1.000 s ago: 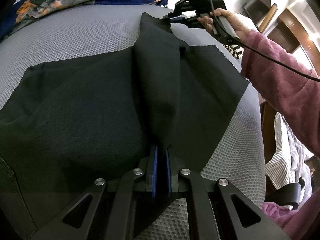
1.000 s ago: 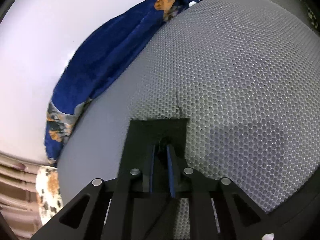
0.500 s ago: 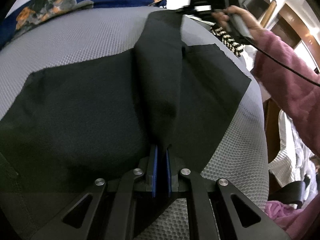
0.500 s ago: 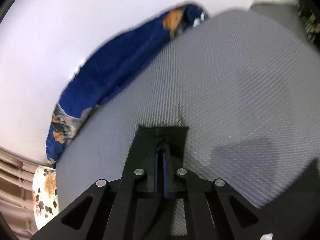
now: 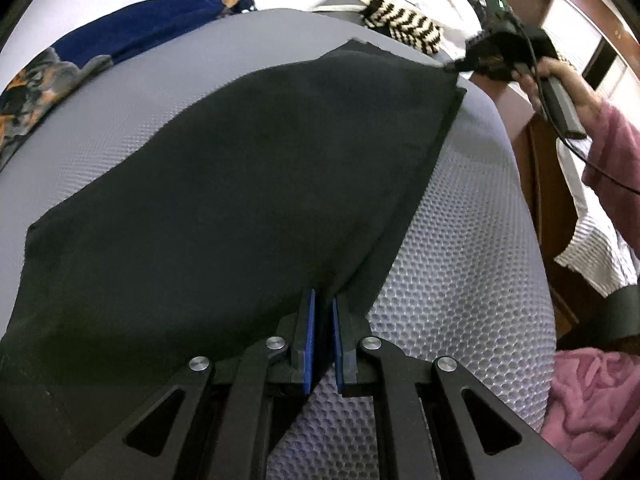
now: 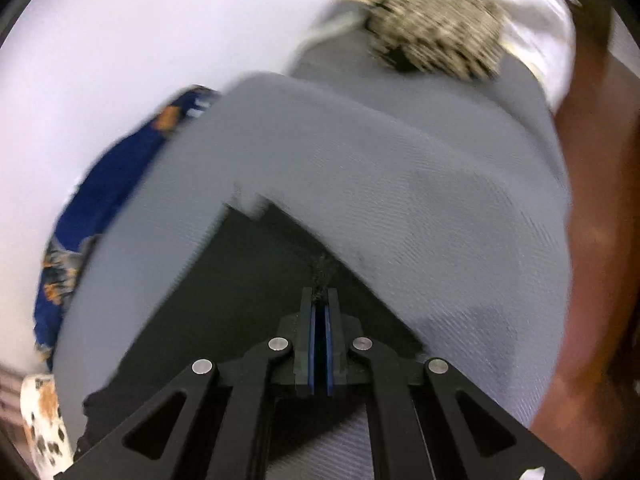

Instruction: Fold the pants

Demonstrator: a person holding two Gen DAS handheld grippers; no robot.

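Lying across the grey honeycomb-textured mattress (image 5: 452, 264), the black pants (image 5: 224, 184) spread as one broad, dark, matte sheet, smooth over most of the surface and doubled along the right edge, where a lower layer peeks out as a narrow band. You hold the fabric at two corners: your left gripper (image 5: 322, 312), its blue-padded fingers nearly closed with only a thin gap, pinches the near edge of the cloth, while your right gripper (image 5: 472, 60), seen far across the mattress in your right hand (image 5: 560, 76), meets the far corner. The right wrist view, blurred by motion, shows that gripper (image 6: 320, 304) with jaws pressed almost together on a frayed black edge. A blue and orange patterned cloth (image 5: 120, 40) lies along the mattress's far left side, and a black-and-white striped item (image 5: 404, 24) sits beyond the far end.
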